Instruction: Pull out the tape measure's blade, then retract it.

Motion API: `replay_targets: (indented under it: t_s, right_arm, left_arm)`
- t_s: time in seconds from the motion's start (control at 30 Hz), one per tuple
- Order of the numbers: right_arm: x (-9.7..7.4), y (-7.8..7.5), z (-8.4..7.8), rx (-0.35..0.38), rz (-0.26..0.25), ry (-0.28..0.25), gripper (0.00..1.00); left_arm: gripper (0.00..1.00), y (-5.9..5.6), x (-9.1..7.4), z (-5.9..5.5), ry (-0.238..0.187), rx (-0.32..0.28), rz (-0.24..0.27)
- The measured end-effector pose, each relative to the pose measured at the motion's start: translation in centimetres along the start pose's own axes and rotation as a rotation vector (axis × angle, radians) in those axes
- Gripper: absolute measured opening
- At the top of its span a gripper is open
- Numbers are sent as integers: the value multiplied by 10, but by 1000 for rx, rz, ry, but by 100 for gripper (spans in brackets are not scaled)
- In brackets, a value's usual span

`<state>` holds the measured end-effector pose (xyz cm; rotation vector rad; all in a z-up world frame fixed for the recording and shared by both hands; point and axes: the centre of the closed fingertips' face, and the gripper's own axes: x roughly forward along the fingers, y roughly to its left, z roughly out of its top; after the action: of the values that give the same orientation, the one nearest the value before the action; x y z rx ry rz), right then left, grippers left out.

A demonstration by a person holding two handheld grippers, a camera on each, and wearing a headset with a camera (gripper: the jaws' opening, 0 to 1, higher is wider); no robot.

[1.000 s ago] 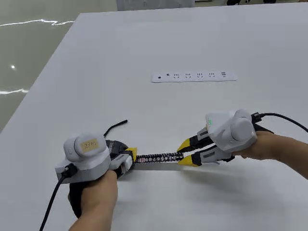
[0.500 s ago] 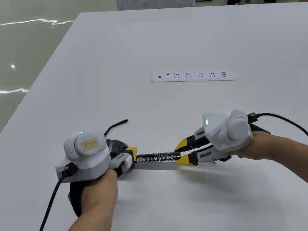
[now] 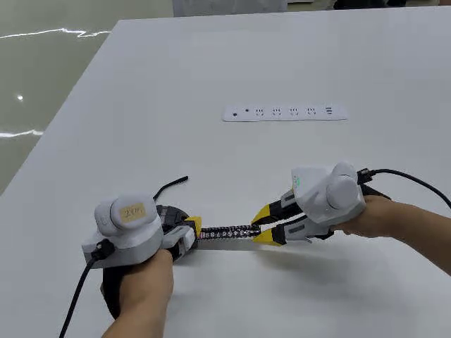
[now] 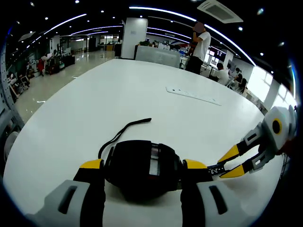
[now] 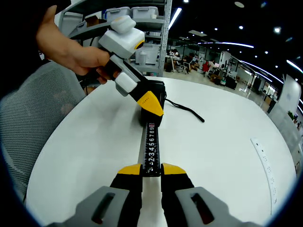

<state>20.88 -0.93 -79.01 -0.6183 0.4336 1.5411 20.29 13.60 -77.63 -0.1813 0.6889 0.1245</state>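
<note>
At the left of the white table (image 3: pixel 282 56), a person's left hand (image 3: pixel 137 282) grips the left tool (image 3: pixel 184 232), whose two yellow-tipped jaws pinch the single black tape measure (image 4: pixel 137 163) by opposite sides of its case. The case rests on the table surface near the front edge. One thin black wrist strap (image 3: pixel 169 186) runs from the case and lies curved on the table behind it.

From the case, one blade (image 3: pixel 225 230) extends a short way to the right, low over the table, its black face printed with white numerals; the right gripper view shows the figures 2 through 8 in a row.

At the blade's free end, the right tool (image 3: pixel 259 225) has its two yellow-tipped jaws pressed together on the blade, one on each side, and the person's right hand (image 3: pixel 366 215) holds it. A black cable leads off each of the two tools.

Farther back on the table, well apart from both tools, lies one white power strip (image 3: pixel 285 112), flat and parallel to the near edge.

In the left gripper view, several people are visible in the open office beyond the table.
</note>
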Motion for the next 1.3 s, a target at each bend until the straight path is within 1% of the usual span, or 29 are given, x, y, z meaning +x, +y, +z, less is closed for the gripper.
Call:
replay_targets:
  t_s: [0.07, 0.17, 0.2, 0.33, 0.4, 0.47, 0.6, 0.63, 0.73, 0.8, 0.9, 1.03, 1.17, 1.27, 1.3]
  right_arm:
    - [0, 0, 0, 0, 0, 0, 14]
    - [0, 2, 2, -1, 0, 2, 14]
    - [2, 0, 0, -2, 0, 2, 14]
    - [2, 1, 2, -1, 1, 3, 14]
    - [3, 1, 2, 0, 1, 2, 14]
    - [4, 0, 2, -1, 2, 3, 14]
    - [6, 1, 2, 0, 4, 3, 14]
    - [6, 1, 3, -2, 4, 3, 14]
    - [9, 0, 3, -1, 4, 2, 14]
    - [9, 1, 4, -3, 5, 3, 14]
    - [10, 0, 5, -4, 5, 4, 14]
    - [11, 0, 5, -3, 4, 4, 14]
    - [13, 0, 5, -1, 4, 5, 14]
    - [14, 1, 8, -1, 4, 5, 14]
    - [14, 2, 8, 0, 4, 5, 14]
  left_arm:
    - [60, 3, 3, 0, 0, 0, 0]
    - [60, 0, -1, 0, 1, 0, -1]
    - [60, 0, -1, 0, 1, 1, -1]
    - [60, 0, 0, -1, 1, 1, -2]
    - [60, 3, 3, 0, 1, 1, -1]
    - [60, 1, 0, 0, 1, 1, -1]
    - [60, 0, 1, 0, 2, 3, -2]
    - [60, 0, -1, 0, 1, 2, -1]
    - [60, 2, 1, 0, 0, 0, 0]
    - [60, -1, -5, -1, 0, 0, 0]
    - [60, -1, -3, 0, -3, -1, 2]
    - [60, -2, -6, 0, -4, -1, 3]
    - [60, -1, 3, 3, -3, 6, -2]
    - [60, -1, 4, 3, -2, 7, -5]
    - [60, -1, 0, 1, -2, 7, -5]
